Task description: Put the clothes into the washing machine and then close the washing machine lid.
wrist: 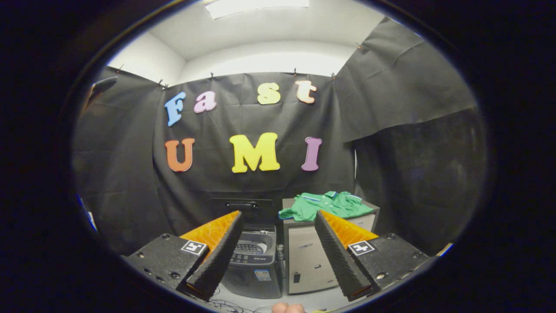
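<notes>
Gripper view | washing machine point(255, 256) lid up | tongs point(278, 219) spread, empty

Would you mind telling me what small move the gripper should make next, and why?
Probably carry the gripper forward and slightly right toward the green shirt. Its fingers are open with nothing between them, the shirt lies beyond them on top of the cabinet, and the washing machine beside that cabinet already has its lid raised. So the shirt seems the thing to fetch first.
</notes>
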`<state>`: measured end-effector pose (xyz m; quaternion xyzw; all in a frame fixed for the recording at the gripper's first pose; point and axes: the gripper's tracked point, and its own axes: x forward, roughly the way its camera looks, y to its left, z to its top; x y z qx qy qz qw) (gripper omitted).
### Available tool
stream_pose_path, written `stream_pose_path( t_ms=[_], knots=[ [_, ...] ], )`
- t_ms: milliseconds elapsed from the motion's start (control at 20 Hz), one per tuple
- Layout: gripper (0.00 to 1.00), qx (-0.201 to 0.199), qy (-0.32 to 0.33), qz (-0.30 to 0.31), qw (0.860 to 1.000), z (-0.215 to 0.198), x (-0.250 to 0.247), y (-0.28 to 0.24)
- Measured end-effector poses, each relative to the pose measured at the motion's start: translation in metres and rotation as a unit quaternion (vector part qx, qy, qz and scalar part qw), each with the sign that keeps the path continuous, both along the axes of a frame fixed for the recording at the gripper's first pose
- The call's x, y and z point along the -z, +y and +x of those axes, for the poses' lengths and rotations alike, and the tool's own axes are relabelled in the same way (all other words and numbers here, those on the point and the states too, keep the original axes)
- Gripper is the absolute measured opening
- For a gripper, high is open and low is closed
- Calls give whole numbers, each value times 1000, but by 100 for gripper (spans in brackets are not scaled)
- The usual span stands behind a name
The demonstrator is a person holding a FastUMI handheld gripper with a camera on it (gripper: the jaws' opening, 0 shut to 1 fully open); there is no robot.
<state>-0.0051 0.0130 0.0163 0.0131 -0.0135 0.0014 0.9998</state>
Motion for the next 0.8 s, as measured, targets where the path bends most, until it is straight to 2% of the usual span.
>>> stream_pose_path(
  t_ms=[550, 800],
  knots=[
    [100, 7, 0, -7, 1000, 19, -28, 4],
    [100, 19, -2, 0, 1000, 44, -53, -15]
  ],
)
